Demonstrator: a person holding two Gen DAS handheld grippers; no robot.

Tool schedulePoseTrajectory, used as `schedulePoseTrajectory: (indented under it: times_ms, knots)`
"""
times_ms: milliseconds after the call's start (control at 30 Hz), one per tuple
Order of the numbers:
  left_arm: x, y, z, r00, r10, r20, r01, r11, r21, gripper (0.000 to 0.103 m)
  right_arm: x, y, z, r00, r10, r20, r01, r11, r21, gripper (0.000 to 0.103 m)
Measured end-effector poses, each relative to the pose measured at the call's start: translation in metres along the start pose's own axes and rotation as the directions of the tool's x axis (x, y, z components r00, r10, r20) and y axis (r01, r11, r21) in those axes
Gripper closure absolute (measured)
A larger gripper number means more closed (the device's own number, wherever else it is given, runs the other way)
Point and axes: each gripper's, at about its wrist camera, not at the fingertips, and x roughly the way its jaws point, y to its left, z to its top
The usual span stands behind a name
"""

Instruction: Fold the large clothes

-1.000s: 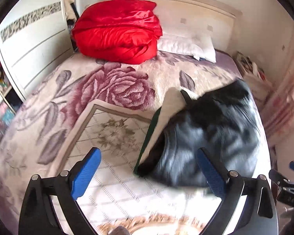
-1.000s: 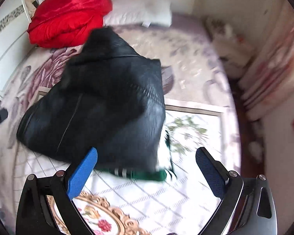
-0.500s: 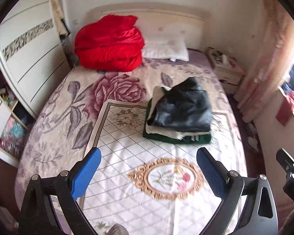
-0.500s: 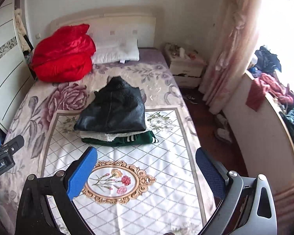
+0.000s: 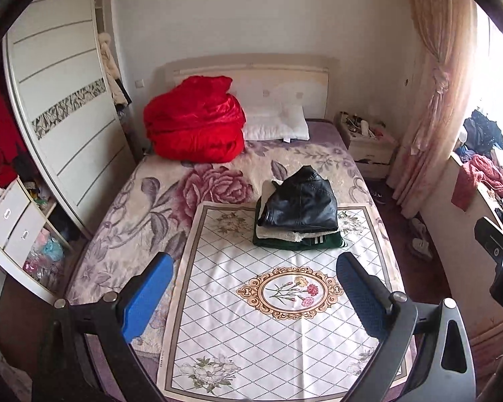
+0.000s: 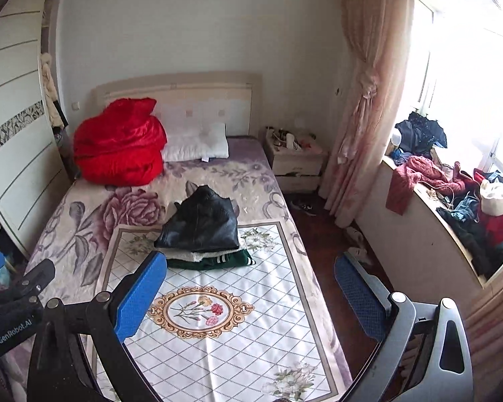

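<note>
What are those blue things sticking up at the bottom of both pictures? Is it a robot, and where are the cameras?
No robot here. A person holds a two-finger grabbing tool in each hand, and each tool has a camera looking out along its fingers. One picture comes from the left gripper, the other from the right gripper. The blue things are the soft pads on the fingers. Both tools are open and hold nothing.

They look down at a bed with a patterned cloth spread on it. On the cloth sits a stack of folded clothes: a black jacket on top, something white and fluffy under it, and a green garment at the bottom. By the headboard are a red quilt and a pillow.
</note>
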Motion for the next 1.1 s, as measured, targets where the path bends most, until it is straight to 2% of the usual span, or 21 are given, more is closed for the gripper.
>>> schedulePoseTrajectory:
  times_ms: [233, 367, 467, 667, 1100]
  knots:
    - [-0.040, -0.003, -0.009, 0.999, 0.008, 0.037, -0.007, 1.000, -0.024, 0.003, -0.055, -0.012, -0.003, 0.999, 0.032, 0.035, -0.032, 0.999, -0.011, 0.001]
    - [-0.055, -0.007, -0.012, 0.999, 0.014, 0.037, -0.013, 1.000, -0.027, 0.003, -0.071, -0.020, -0.001, 0.998, 0.039, 0.042, -0.038, 0.999, -0.016, 0.001]
    - [-0.062, -0.010, -0.012, 0.999, 0.018, 0.026, -0.017, 0.999, -0.032, 0.003, -0.078, -0.024, 0.002, 0.998, 0.047, 0.032, -0.046, 0.999, -0.020, 0.000]
    - [-0.077, -0.014, -0.008, 0.999, -0.022, 0.030, 0.023, 0.998, -0.056, 0.002, -0.100, -0.032, 0.011, 0.996, 0.070, 0.049, -0.068, 0.997, -0.025, 0.000]
    - [-0.101, -0.019, -0.013, 0.998, -0.003, 0.068, 0.007, 0.998, -0.062, 0.001, -0.124, -0.044, 0.015, 0.994, 0.087, 0.070, -0.085, 0.996, -0.032, 0.000]
